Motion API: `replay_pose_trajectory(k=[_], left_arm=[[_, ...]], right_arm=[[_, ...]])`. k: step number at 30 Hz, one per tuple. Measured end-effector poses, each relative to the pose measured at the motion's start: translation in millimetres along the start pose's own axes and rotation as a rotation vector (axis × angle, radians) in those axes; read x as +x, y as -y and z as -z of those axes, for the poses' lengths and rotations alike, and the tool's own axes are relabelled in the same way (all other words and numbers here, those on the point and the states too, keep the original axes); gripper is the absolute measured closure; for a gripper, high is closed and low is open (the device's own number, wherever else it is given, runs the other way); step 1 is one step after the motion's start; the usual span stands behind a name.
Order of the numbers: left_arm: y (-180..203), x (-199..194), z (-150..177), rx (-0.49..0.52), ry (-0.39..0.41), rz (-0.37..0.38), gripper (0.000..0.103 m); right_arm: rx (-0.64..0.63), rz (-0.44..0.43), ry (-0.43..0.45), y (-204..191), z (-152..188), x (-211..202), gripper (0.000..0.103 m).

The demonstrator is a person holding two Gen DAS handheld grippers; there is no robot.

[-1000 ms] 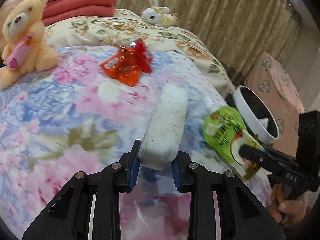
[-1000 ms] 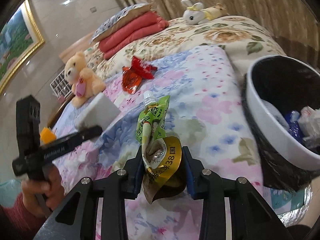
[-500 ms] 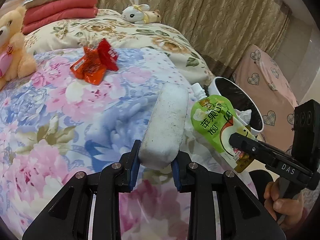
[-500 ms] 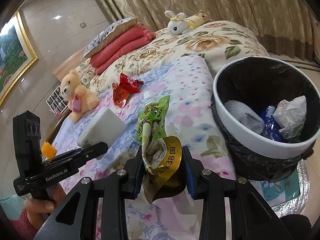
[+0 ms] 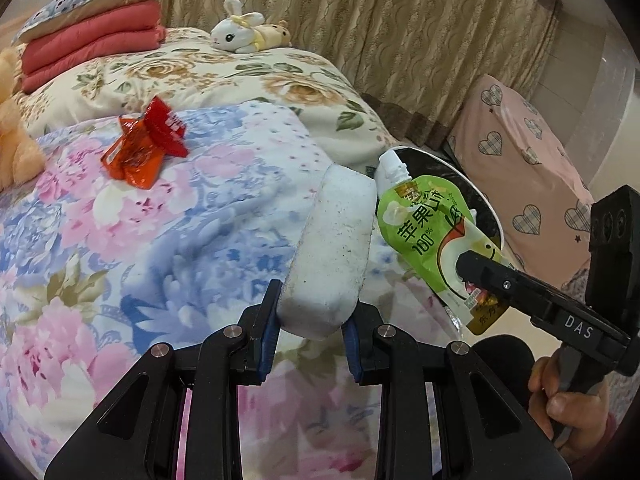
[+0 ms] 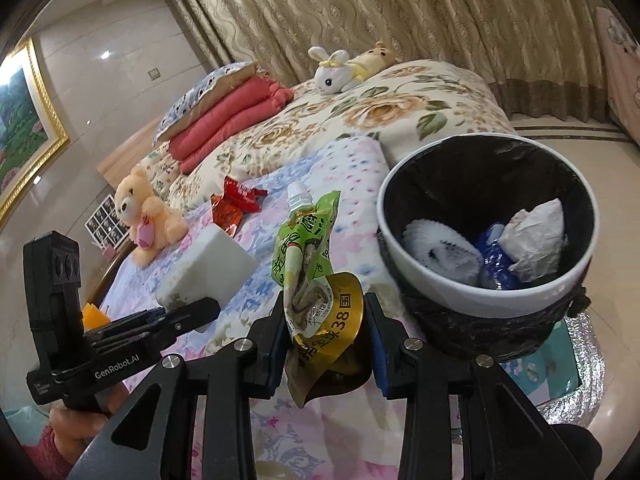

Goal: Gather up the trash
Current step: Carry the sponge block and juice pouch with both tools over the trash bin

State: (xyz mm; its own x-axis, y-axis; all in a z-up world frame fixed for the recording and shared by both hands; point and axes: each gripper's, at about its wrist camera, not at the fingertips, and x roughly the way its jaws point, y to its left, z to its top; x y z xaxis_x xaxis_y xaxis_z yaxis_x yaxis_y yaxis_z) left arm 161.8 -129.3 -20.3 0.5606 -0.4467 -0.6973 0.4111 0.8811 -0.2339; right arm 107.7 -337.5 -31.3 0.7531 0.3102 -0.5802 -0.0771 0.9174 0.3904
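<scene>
My left tool [image 5: 312, 332] clenches white sponge [image 5: 336, 248]; right tool [image 6: 326, 344] clenches juice pouch [image 6: 308, 248]. Bin [image 6: 472, 300] now nearer, right of pouch; drop comes next. Red wrapper [image 5: 144, 148] remains on bed, far left.

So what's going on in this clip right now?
A person is collecting trash off a bed with two handheld grippers. The left gripper is shut on a white foam block; the right gripper is shut on a green juice pouch, beside the trash bin. A red wrapper still lies on the floral bedspread.
</scene>
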Motion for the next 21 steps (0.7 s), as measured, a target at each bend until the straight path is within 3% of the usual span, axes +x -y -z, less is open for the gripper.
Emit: replay_pose_trajectory(k=[21], left_arm=[[48.5,15.2,-13.8,0.082,-0.01,0.045,0.077]], right_arm=[[0.093,0.058,0.08,41.6,-7.1,-32.4,0.068]])
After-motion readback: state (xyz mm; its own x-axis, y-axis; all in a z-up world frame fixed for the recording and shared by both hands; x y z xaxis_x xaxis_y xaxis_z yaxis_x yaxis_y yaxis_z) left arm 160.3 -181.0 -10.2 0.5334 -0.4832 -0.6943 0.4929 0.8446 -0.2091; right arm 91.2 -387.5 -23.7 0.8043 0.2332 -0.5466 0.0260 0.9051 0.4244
